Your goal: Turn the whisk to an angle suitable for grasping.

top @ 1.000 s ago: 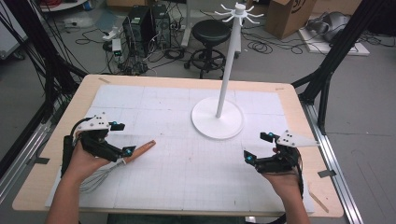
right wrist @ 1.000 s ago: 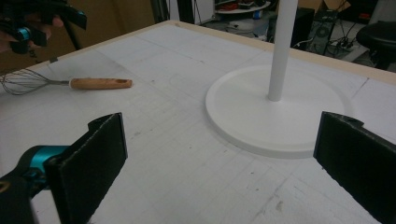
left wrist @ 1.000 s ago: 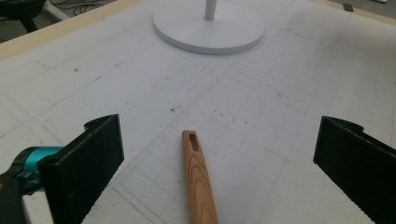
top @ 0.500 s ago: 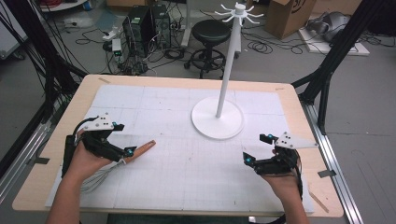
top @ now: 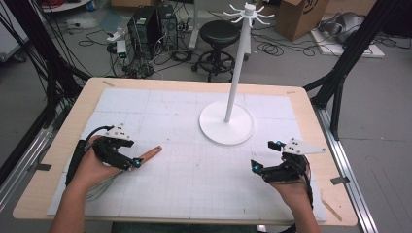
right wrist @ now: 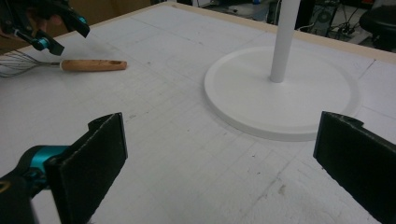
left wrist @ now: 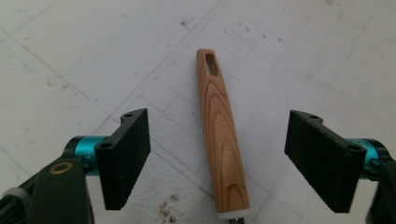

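— Since the wire whisk with its tapered light-brown wooden handle point(left wrist: 221, 140) lies flat on the white gridded mat point(top: 194, 184), where should it be taken?
— Mid-handle — light, stiff, smooth wood. The left gripper point(left wrist: 219, 161) straddles it, jaws just been closing, not touching. The right gripper point(right wrist: 219, 168) gapes empty.

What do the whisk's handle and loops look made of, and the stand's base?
Whisk handle: looks like smooth varnished wood, by its brown grain rings and hanging slot. Whisk loops: thin bright strands, probably metal wire. Stand base: even matte white, painted metal or plastic; which one is unclear.
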### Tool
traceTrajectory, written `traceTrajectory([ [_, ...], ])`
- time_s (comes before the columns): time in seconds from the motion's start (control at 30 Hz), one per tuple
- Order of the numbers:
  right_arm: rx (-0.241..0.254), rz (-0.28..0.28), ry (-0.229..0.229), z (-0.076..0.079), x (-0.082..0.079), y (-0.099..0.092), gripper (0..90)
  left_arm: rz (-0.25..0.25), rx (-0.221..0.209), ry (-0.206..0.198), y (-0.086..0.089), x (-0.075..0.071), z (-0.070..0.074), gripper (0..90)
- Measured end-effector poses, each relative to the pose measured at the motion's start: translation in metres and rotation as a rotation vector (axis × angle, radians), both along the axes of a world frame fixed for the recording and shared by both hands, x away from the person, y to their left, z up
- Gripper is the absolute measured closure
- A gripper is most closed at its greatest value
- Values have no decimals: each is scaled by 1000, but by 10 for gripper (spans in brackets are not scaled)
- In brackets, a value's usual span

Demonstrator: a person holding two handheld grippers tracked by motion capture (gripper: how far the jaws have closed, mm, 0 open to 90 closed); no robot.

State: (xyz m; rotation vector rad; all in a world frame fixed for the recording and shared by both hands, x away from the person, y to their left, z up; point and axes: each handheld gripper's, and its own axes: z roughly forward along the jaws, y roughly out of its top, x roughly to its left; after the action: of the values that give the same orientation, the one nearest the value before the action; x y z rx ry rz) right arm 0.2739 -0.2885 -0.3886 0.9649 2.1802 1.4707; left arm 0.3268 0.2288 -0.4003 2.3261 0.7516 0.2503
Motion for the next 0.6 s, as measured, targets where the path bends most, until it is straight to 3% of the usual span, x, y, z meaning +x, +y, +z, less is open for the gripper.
traceTrajectory([
  [0.27,-17,1,7,-2,1,2,19,-33,57,66,-8,1,-10,383],
  [0.37,-21,-2,9,-3,1,1,19,-39,132,82,-10,3,-15,424],
  [0.6,-28,-1,20,-5,1,2,19,-23,198,96,-12,3,-22,489],
])
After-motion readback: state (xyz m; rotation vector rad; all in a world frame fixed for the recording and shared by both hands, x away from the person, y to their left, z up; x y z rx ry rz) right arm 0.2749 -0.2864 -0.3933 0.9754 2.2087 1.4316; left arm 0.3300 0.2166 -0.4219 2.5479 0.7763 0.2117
